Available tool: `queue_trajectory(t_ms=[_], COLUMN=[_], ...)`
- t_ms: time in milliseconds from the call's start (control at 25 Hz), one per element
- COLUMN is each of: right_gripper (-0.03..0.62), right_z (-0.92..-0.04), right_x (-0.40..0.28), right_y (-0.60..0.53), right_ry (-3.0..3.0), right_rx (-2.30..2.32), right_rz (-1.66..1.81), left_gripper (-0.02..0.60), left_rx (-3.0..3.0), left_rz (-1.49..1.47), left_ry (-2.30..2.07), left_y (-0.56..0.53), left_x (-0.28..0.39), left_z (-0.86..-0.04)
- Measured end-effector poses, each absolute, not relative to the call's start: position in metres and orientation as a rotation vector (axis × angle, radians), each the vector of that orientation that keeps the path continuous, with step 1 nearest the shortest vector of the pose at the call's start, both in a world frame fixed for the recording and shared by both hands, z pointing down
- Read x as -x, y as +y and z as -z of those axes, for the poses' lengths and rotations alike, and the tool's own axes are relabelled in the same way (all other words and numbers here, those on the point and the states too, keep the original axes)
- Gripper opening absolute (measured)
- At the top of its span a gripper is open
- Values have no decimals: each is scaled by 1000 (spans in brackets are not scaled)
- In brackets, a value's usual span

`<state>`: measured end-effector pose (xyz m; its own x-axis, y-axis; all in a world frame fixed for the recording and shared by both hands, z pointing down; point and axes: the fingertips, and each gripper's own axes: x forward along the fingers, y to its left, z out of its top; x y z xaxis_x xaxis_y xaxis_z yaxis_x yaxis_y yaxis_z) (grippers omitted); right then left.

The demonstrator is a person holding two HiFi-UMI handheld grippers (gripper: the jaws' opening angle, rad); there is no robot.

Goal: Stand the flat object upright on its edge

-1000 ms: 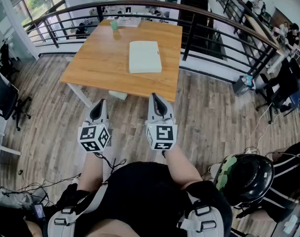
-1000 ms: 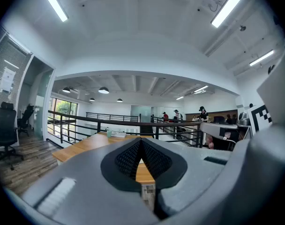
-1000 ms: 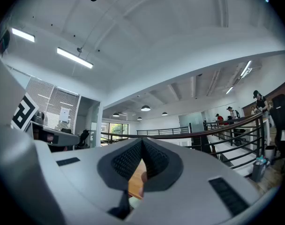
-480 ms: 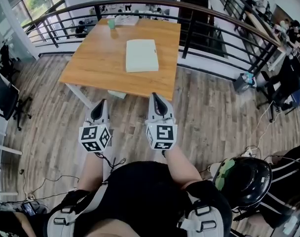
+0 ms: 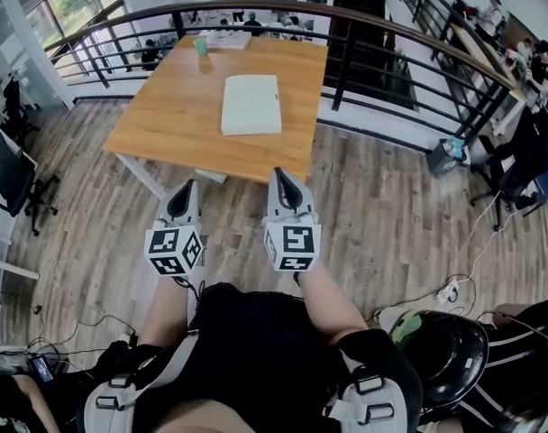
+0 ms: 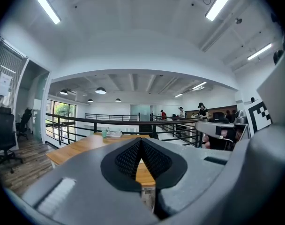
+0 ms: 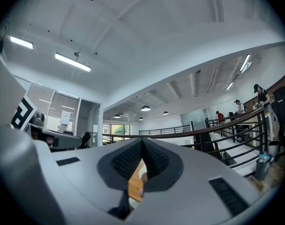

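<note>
Where railing (image 5: 335, 61) curves | wooden table (image 5: 166, 120) bears flat pad (image 5: 251, 105) | plank floor (image 5: 391, 206)

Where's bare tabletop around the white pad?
Widest bare wood on the table is left of the white pad. A strip runs between pad and near edge; a narrower one on its right. The far edge is crowded: green cup and papers.
</note>
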<state>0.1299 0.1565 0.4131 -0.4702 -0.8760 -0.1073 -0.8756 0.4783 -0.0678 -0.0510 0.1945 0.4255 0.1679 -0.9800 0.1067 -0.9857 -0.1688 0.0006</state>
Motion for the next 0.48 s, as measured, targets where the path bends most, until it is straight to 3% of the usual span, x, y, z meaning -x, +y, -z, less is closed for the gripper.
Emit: queue_trajectory(t_ms=[480], right_gripper=[-2], right_z=[-419], right_x=[-125], right_y=[118], right_ry=[2592], right_rx=[1539], right_rz=[16], left_gripper=[5], left_rx=[-2323], left_rz=[-53], left_ry=[-1938], left_y=[156], left_x=[59], left_z=[-430])
